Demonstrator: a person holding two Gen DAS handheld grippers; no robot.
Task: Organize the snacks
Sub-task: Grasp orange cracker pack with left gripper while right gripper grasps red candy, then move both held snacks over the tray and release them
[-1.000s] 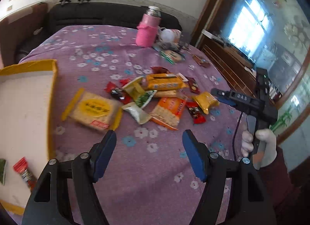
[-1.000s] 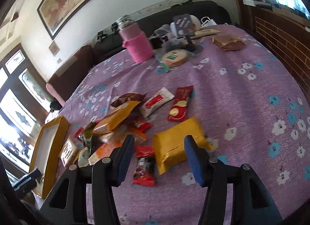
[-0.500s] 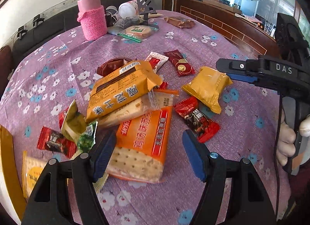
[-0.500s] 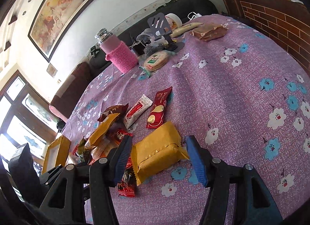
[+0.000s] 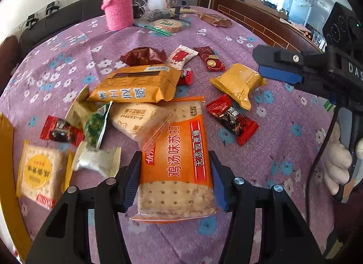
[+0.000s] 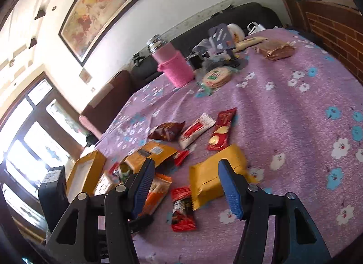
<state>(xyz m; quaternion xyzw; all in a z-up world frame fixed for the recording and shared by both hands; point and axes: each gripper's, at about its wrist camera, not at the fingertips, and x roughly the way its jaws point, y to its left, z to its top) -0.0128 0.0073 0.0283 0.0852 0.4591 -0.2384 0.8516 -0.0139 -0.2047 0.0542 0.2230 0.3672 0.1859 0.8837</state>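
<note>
A pile of snack packets lies on the purple flowered tablecloth (image 5: 283, 127). My left gripper (image 5: 174, 180) is open, its blue pads on either side of an orange cracker packet (image 5: 179, 161); I cannot tell if they touch it. Behind it lie a tan biscuit packet (image 5: 136, 84), a yellow pouch (image 5: 238, 82) and a red candy (image 5: 232, 118). My right gripper (image 6: 188, 186) is open and empty, hovering above the yellow pouch (image 6: 213, 173) and the red candy (image 6: 181, 207). It also shows in the left wrist view (image 5: 281, 73).
A yellow-rimmed tray (image 6: 84, 173) lies at the left table edge (image 5: 6, 150). A pink-sleeved flask (image 5: 118, 3), a round cracker pack (image 5: 168, 24) and a brown wrapped item (image 5: 215, 20) stand at the back. A brick-patterned wall is to the right.
My left gripper swung from the tray side over to the snack pile and came down around the orange cracker packet. My right gripper moved closer over the yellow pouch.
</note>
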